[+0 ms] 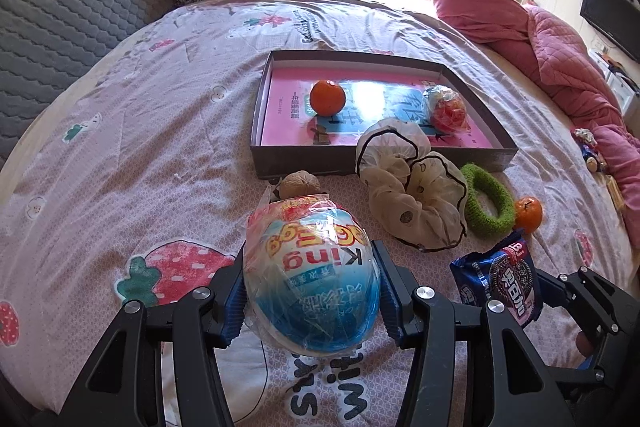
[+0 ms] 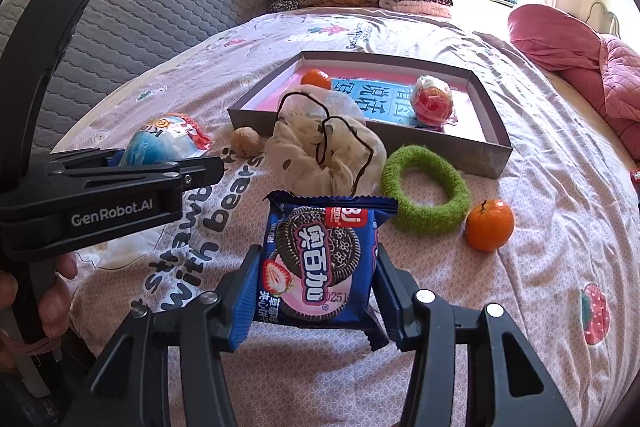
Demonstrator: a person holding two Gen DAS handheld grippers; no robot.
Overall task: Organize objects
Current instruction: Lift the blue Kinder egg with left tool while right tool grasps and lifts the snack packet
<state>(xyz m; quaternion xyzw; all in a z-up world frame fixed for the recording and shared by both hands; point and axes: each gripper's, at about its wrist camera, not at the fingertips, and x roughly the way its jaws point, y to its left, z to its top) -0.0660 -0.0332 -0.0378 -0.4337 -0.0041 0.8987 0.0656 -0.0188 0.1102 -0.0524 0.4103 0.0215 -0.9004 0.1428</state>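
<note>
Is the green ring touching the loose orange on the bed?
Apart. In the right wrist view a strip of bedspread shows plainly between the green ring and the orange.

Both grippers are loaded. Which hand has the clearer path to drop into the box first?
Left, probably. Its egg faces the box over only a walnut. The right gripper, clamping the cookie pack, has the scrunchie in front.
</note>
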